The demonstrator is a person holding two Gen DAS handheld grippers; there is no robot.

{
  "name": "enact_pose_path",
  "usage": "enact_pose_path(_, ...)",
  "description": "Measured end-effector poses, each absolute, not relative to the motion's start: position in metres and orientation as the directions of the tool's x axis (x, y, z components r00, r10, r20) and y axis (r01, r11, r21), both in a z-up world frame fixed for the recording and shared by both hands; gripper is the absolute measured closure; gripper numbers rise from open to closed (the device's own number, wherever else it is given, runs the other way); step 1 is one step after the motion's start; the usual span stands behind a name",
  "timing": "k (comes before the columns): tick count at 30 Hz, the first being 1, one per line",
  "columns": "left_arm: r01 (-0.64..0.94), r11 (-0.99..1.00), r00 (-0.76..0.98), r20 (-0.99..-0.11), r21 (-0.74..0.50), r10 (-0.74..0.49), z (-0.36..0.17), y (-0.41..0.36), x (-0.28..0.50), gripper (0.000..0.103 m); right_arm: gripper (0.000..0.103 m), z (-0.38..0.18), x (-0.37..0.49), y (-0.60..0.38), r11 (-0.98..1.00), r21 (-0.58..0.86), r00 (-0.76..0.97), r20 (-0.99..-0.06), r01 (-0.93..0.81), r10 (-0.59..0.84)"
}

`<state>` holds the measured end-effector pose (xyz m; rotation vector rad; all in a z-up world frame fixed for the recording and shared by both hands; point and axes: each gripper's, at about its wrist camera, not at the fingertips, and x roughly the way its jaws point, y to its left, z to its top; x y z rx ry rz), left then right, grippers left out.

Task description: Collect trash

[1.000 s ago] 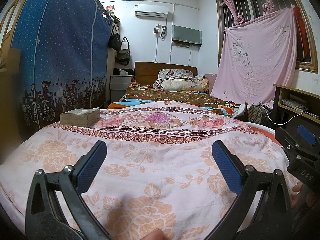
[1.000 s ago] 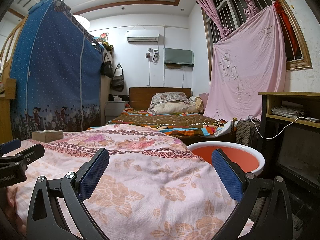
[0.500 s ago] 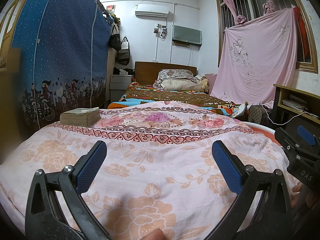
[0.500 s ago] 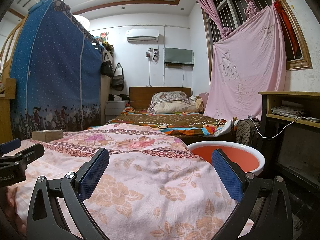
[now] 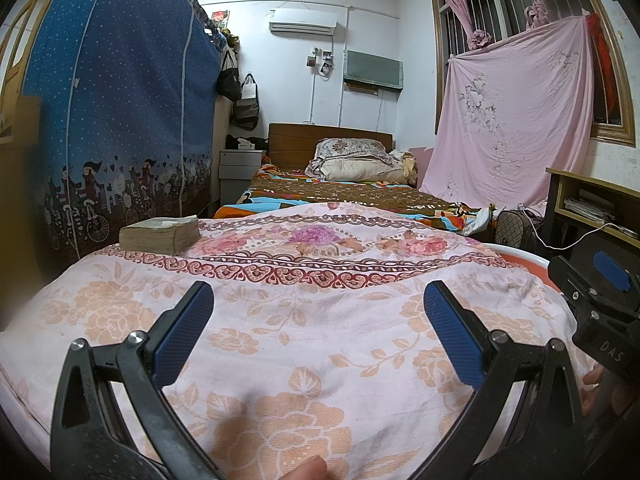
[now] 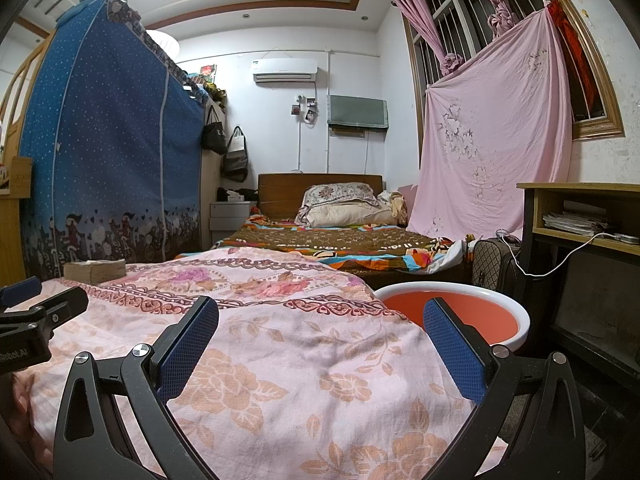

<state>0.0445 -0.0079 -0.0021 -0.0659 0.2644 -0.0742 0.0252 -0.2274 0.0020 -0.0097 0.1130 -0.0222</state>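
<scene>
Floral cloth [image 5: 320,320], pink with peach roses and a dark red scroll border, covers the whole surface in front of both cameras and hangs over its near edge. Beyond its far edge stands a bed [image 6: 340,240] with a brown patterned cover and pillows against a wooden headboard. A tall blue fabric wardrobe [image 5: 112,120] rises along the left side, and a pink sheet [image 6: 492,140] hangs over the window on the right. Just off the right edge of the surface sits a round basin [image 6: 516,312], white rimmed and orange inside; nothing can be seen in the part that shows. No loose trash can be made out on the cloth. At the far left corner of the surface lies a thick, worn book [image 5: 160,234], flat on the cloth. Left tongs [image 5: 318,332] are spread wide apart above the cloth, gripping nothing. Right tongs [image 6: 320,344] are likewise wide apart and empty, near the right edge beside the basin.
</scene>
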Motion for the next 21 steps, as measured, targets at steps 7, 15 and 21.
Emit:
enact_pose_path(7, 0.043, 0.996, 0.963, -0.261, -0.073, -0.061, -0.0022, -0.0101, 0.0439, 0.011, 0.000, 0.0011, 0.0254, -0.2278, 1.000, -0.012, 0.993, -0.115, 0.022, -0.023)
enact_pose_path(15, 0.036, 0.997, 0.964, -0.260, -0.068, -0.052, -0.0018, -0.0098, 0.0432, 0.011, 0.000, 0.0003, 0.0250, -0.2274, 1.000, -0.013, 0.993, -0.116, 0.022, -0.023)
enact_pose_path(21, 0.037, 0.997, 0.964, -0.259, -0.066, -0.053, -0.0015, -0.0096, 0.0435, 0.011, 0.000, 0.0008, 0.0254, -0.2272, 1.000, -0.013, 0.993, -0.116, 0.022, -0.023)
